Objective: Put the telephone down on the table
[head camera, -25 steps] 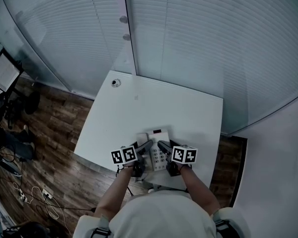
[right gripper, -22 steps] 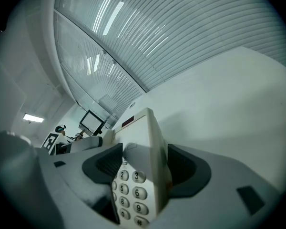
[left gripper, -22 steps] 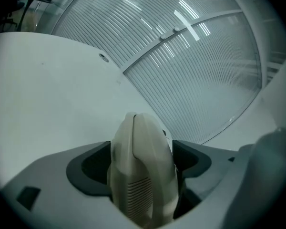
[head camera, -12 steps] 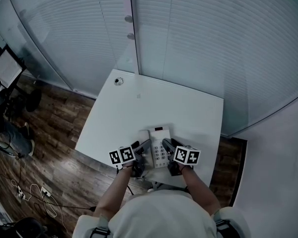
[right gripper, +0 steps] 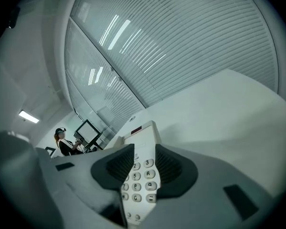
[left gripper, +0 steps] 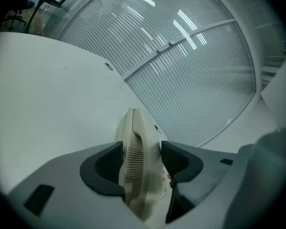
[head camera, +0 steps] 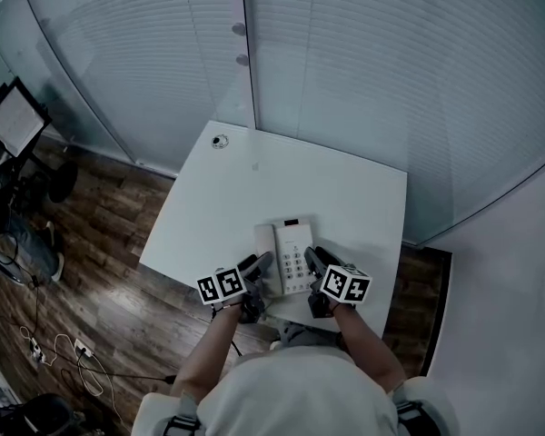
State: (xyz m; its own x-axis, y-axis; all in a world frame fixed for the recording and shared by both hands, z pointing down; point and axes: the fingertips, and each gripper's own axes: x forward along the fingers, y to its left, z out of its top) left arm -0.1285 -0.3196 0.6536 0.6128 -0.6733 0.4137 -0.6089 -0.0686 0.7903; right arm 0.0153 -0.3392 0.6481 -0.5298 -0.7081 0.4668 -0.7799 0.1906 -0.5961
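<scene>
Since the earlier frame the telephone sits farther in over the table, because my left gripper and right gripper, jaws just closing, pinch its handset side and keypad edge to carry it level between them.

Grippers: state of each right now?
Left gripper: jaws have just been closing, now clamped on the phone.
Right gripper: jaws have just been closing, also clamped on the phone.
</scene>
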